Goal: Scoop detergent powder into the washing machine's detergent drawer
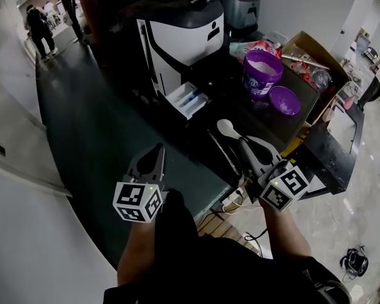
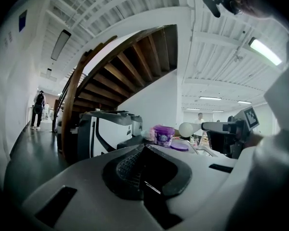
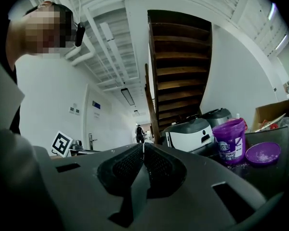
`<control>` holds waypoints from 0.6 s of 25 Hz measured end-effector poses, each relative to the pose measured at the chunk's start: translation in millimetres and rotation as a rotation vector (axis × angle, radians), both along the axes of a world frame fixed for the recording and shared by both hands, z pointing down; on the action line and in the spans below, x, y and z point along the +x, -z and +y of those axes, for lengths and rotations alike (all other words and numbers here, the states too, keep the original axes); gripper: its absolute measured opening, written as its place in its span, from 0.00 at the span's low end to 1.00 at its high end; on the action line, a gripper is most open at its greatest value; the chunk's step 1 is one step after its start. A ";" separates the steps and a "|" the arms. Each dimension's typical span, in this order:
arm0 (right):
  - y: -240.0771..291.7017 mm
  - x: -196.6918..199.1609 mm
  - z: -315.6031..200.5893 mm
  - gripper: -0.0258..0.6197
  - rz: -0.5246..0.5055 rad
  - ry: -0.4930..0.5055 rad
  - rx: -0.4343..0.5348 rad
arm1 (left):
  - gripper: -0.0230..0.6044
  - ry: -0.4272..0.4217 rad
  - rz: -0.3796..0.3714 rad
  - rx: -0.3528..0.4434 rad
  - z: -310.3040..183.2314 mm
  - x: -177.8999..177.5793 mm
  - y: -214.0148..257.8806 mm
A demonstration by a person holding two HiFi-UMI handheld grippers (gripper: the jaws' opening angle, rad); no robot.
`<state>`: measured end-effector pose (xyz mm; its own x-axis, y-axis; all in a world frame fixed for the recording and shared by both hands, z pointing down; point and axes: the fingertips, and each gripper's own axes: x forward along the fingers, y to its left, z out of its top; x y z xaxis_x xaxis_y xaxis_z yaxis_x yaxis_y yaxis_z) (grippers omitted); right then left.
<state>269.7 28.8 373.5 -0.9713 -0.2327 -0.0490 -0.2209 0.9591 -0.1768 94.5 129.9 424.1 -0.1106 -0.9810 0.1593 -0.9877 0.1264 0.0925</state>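
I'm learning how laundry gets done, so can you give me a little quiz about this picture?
1. True or false: the tub has its lid on.
2. The right gripper holds: A the lid, B a spoon, C nothing.
3. Fill in: the drawer of the machine is ____ (open or shut).

Key: 1 false, the lid lies beside the tub; 2 B; 3 open.
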 end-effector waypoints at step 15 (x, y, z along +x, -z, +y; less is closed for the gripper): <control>45.8 -202.9 -132.1 0.07 0.141 -0.119 -0.061 | 0.05 -0.201 0.020 -0.034 -166.6 -183.8 48.2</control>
<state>66.8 -103.3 327.6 -0.9331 -0.3444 0.1036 -0.3585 0.9133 -0.1933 -89.3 -36.7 375.9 0.0905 -0.9771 0.1927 -0.9913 -0.0699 0.1114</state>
